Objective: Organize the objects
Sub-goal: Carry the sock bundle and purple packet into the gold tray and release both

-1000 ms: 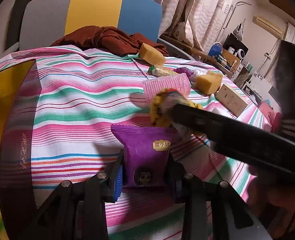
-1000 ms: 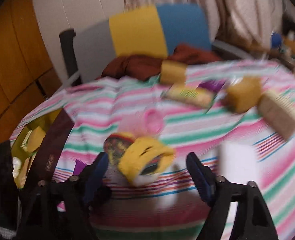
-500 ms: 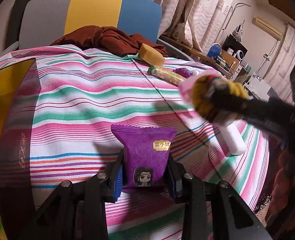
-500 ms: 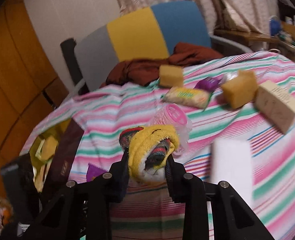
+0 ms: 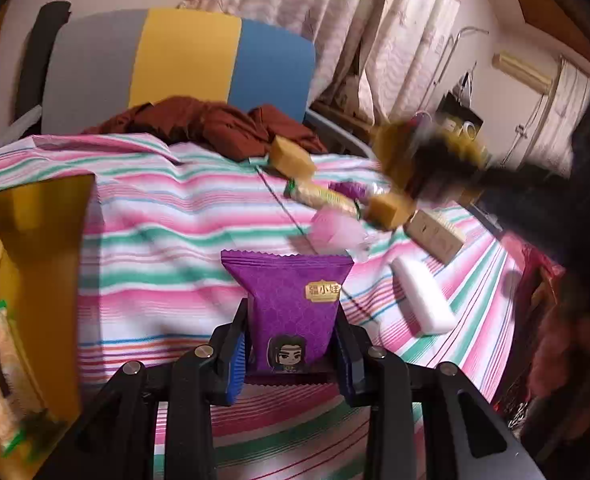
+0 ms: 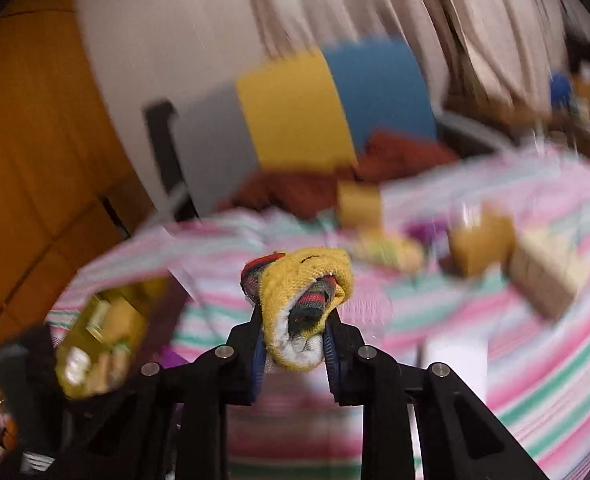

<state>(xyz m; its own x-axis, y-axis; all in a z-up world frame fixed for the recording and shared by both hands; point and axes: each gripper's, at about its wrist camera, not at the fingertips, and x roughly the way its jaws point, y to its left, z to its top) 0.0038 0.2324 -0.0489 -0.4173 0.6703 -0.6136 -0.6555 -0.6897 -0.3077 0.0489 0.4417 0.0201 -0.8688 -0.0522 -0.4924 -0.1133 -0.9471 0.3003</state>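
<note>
My left gripper (image 5: 291, 354) is shut on a purple snack packet (image 5: 293, 308) and holds it upright just above the striped tablecloth (image 5: 167, 248). My right gripper (image 6: 295, 344) is shut on a rolled yellow sock bundle (image 6: 303, 300) and holds it in the air above the table; that view is blurred. In the left wrist view the right gripper and its bundle (image 5: 423, 160) show as a dark blur at the upper right.
A yellow box (image 5: 27, 264) with snacks stands at the left. Yellow sponges (image 5: 291, 156), a snack bar (image 5: 323, 196), a pink roll (image 5: 335, 232), a white block (image 5: 423, 296) and a beige block (image 5: 435, 234) lie on the cloth. A chair (image 5: 183, 64) with brown cloth stands behind.
My right gripper closed on the sock bundle and lifted it up and to the right. My left gripper raised the purple packet slightly.
</note>
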